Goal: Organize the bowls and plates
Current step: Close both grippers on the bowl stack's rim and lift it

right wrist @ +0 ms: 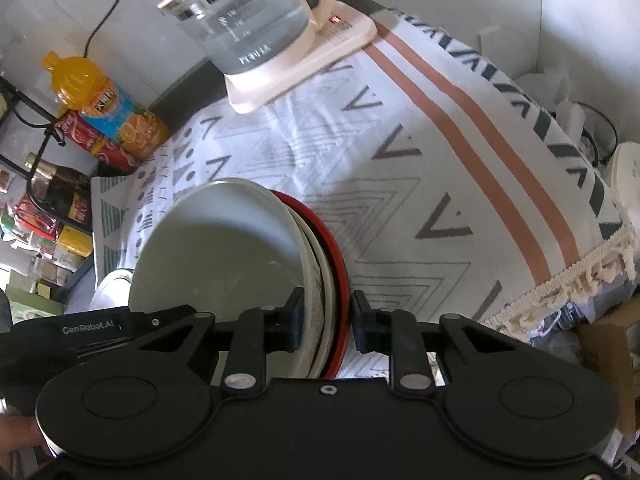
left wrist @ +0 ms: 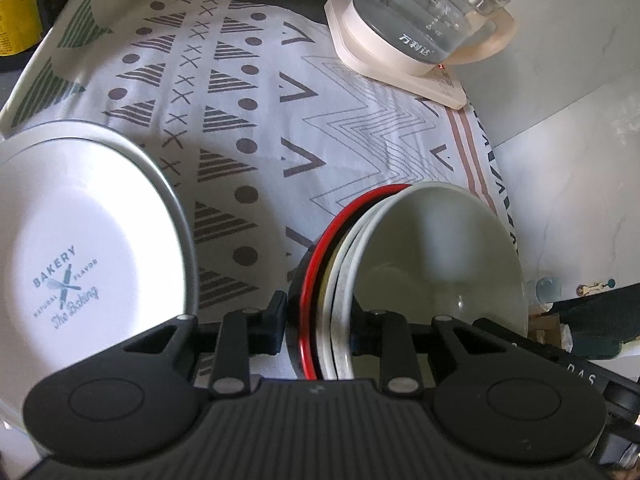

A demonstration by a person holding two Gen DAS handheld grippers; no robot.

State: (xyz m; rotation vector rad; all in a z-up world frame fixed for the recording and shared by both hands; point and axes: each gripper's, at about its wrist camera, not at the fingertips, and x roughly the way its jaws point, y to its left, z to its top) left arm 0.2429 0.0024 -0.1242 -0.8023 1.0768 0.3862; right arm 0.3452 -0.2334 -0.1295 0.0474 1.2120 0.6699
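A stack of nested bowls [left wrist: 424,264], a pale green one inside white ones inside a black bowl with a red rim [left wrist: 310,280], is held tilted above the patterned cloth. My left gripper [left wrist: 320,320] is shut on the stack's rim. My right gripper [right wrist: 324,316] is shut on the same stack [right wrist: 224,248] from the opposite side, its fingers [right wrist: 294,320] on the green inside and the red-rimmed outside. A white "Bakery" plate [left wrist: 80,248] lies on the cloth at the left of the left wrist view.
A glass kettle [left wrist: 424,12] on a cream base stands at the table's back, also in the right wrist view [right wrist: 248,20]. Bottles [right wrist: 108,108] and a rack stand at the back left. The cloth's fringed edge [right wrist: 568,280] hangs at the right.
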